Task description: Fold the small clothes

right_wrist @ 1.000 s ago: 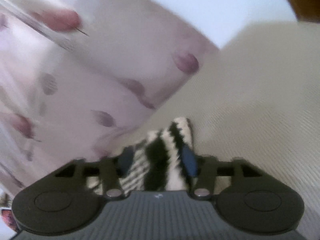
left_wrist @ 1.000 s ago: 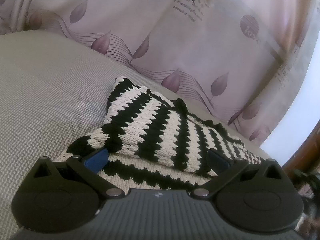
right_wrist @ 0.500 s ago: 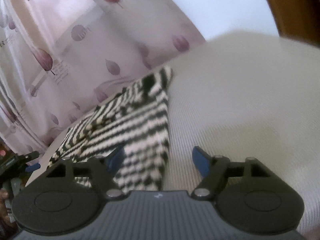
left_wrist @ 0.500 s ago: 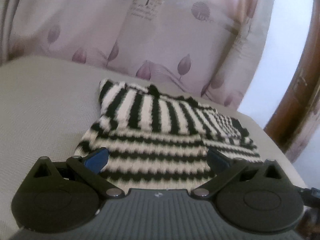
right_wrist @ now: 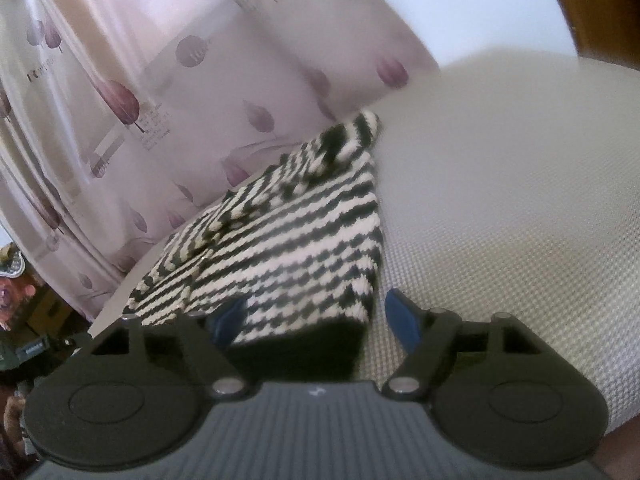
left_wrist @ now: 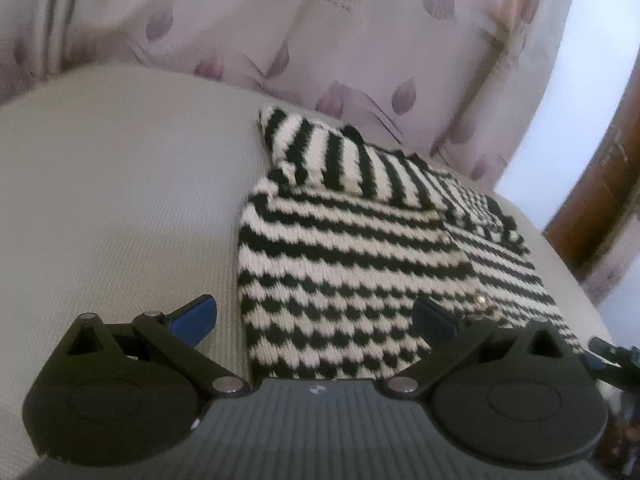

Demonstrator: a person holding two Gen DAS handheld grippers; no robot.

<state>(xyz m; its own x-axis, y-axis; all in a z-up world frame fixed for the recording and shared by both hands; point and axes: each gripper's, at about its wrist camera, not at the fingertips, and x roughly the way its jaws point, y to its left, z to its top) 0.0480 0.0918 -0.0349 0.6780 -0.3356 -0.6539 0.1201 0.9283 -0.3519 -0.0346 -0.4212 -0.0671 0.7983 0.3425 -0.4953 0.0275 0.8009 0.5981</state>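
Note:
A small black-and-white striped knit sweater (left_wrist: 360, 264) lies flat on a beige woven surface (left_wrist: 120, 200), with its sleeves folded across the top. My left gripper (left_wrist: 316, 316) is open over the sweater's near left corner, its jaws wide apart and empty. The sweater also shows in the right wrist view (right_wrist: 304, 252), seen from its near right corner. My right gripper (right_wrist: 320, 316) is open just above that corner and holds nothing.
A pink curtain with purple leaf print (left_wrist: 320, 40) hangs right behind the surface. A brown wooden frame (left_wrist: 600, 200) stands at the right. Cluttered objects (right_wrist: 24, 320) sit beyond the surface's far left edge in the right wrist view.
My right gripper let go of the sweater sleeve, opened and pulled back to the near right corner. My left gripper drew back and left; the raised fold now lies flat.

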